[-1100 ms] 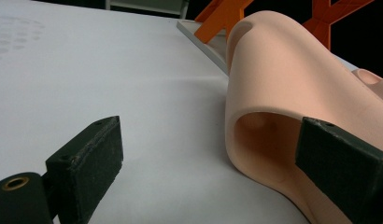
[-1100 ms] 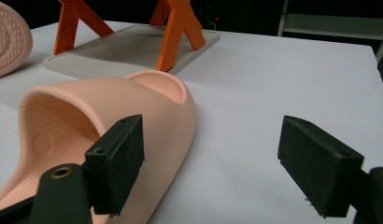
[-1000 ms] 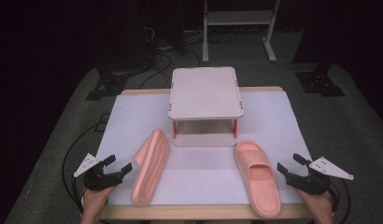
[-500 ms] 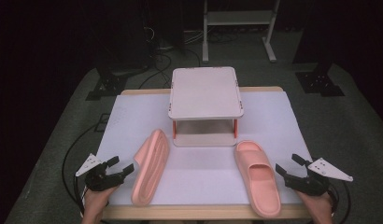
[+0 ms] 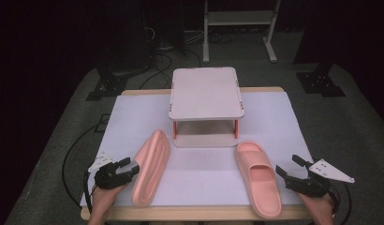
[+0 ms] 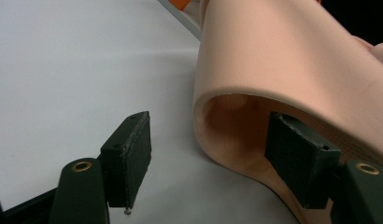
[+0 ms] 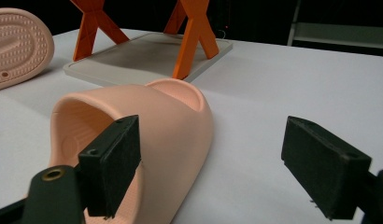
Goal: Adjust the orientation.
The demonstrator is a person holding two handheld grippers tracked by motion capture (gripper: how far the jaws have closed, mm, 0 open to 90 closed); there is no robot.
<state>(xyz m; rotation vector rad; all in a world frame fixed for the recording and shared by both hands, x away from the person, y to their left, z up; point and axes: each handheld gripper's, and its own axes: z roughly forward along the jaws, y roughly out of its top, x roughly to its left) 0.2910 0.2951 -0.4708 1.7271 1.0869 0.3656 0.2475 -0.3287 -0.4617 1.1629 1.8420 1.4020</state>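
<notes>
On the white bench (image 5: pixel 274 117), near its front edge, our left gripper (image 5: pixel 119 169) has just been closing its jaws around the side-lying slipper (image 5: pixel 150 166)'s strap, not yet clamped; our right gripper (image 5: pixel 287 169) is open beside the upright slipper (image 5: pixel 258 180). Farther back stands the small rack (image 5: pixel 206 91).

Right slipper (image 5: pixel 258 183) toe past edge

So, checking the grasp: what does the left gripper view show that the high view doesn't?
Left gripper view: the jaws of the left hand-held gripper have just been closing astride the edge of the tipped slipper, one pad inside its strap, not yet pinching. High view: the upright slipper by the right hand-held gripper, and the shelf. Both: tipped slipper and left hand-held gripper.
</notes>
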